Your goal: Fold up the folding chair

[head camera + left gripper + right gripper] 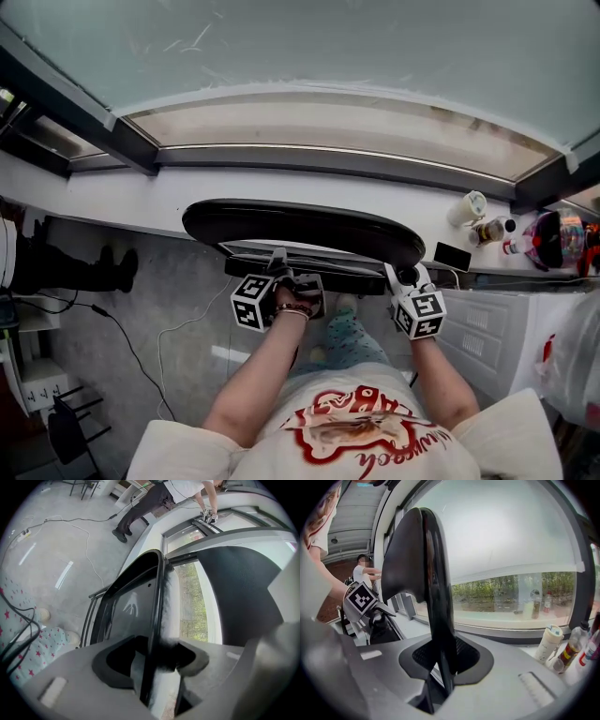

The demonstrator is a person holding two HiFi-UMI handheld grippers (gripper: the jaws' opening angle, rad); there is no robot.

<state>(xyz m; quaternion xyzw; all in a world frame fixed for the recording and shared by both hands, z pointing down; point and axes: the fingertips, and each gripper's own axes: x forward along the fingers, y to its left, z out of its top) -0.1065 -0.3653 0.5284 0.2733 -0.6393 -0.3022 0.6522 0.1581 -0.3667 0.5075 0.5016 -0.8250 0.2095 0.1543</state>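
The black folding chair [300, 231] stands against the white window ledge [141, 197], its wide curved panel seen from above. My left gripper [281, 274] is shut on the chair's dark frame just below that panel, left of centre. My right gripper [410, 279] is shut on the panel's right end. In the left gripper view the jaws of the left gripper [154, 663] pinch a thin black edge of the chair [157, 597]. In the right gripper view the right gripper [443, 663] clamps the chair's glossy black edge [426, 564].
A paper cup [471, 207], bottles [495, 228] and a dark phone-like slab [453, 257] sit on the ledge at right, above a white cabinet [492, 330]. Cables [127, 339] trail over the grey floor. Another person's legs [70, 267] are at left. A plastic bag [570, 361] hangs at right.
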